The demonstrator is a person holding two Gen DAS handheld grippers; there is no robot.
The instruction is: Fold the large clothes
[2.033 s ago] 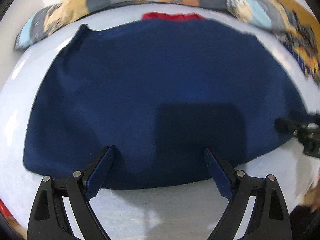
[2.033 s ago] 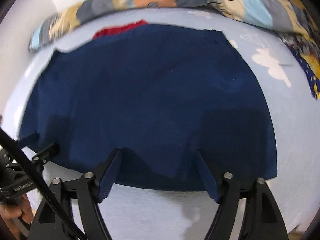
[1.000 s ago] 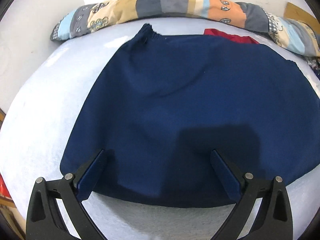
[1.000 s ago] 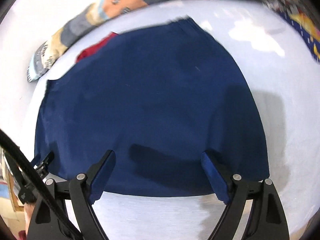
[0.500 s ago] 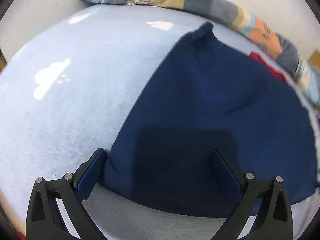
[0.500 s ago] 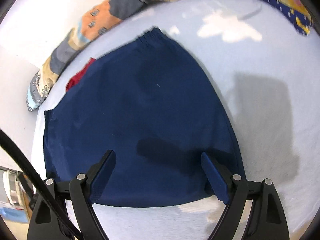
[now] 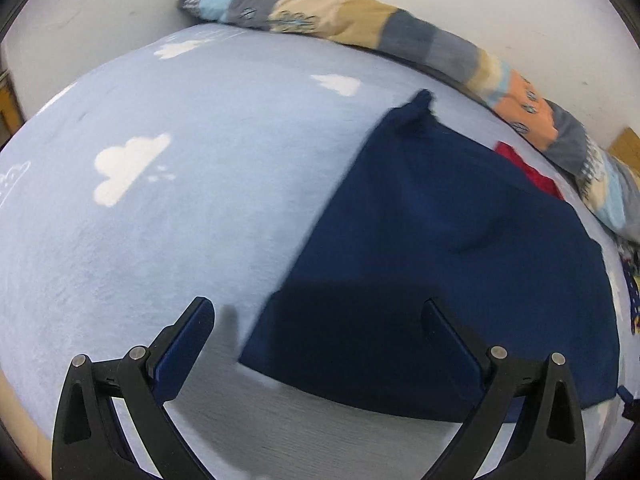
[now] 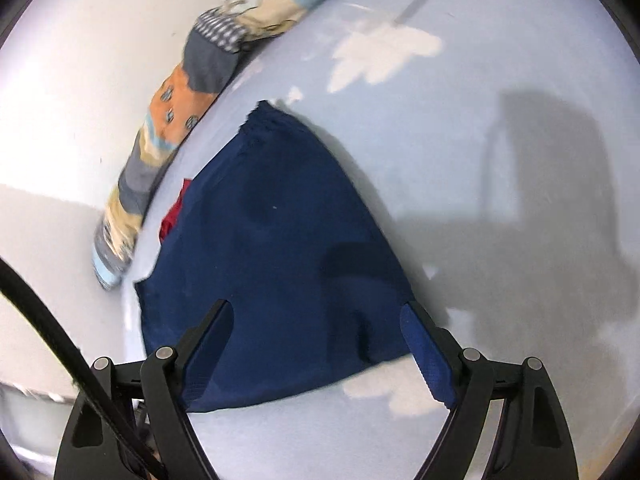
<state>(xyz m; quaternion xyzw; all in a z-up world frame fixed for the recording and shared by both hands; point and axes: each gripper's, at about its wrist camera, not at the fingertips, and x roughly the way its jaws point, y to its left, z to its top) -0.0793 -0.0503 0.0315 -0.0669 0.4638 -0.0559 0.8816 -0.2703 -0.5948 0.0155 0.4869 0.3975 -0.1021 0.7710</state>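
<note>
left gripper (image 7: 316, 320): held released, jaws spread wide, nothing between them; the garment's near-left corner is seen just ahead, between the fingers and closer to the right one.
right gripper (image 8: 320, 322): also released, jaws wide; the near-right corner is framed between the pads, its side edge passing close by the right finger.
navy garment (image 7: 460, 248): laid flat on the bed, single dark panel, few wrinkles.
key relation: each gripper is lined up on its own near corner; the near hem runs left-right between the two, so the fold axis is judged to lie crosswise, with the lift going away from the person.
nearer hand: neither clearly; both sit at the hem.
bed sheet (image 7: 168, 216): pale blue with white clouds, bare and wide to the left of the cloth; likewise open to the right in the right wrist view.
far edge: gathered, bunched at a far corner (image 7: 420, 104); contact with the bolster cannot be told.
red item (image 7: 528, 172): partly tucked under the far side; could be dragged if the far edge is disturbed.
patchwork bolster (image 7: 400, 32): lies along the wall, limiting room beyond the cloth.
</note>
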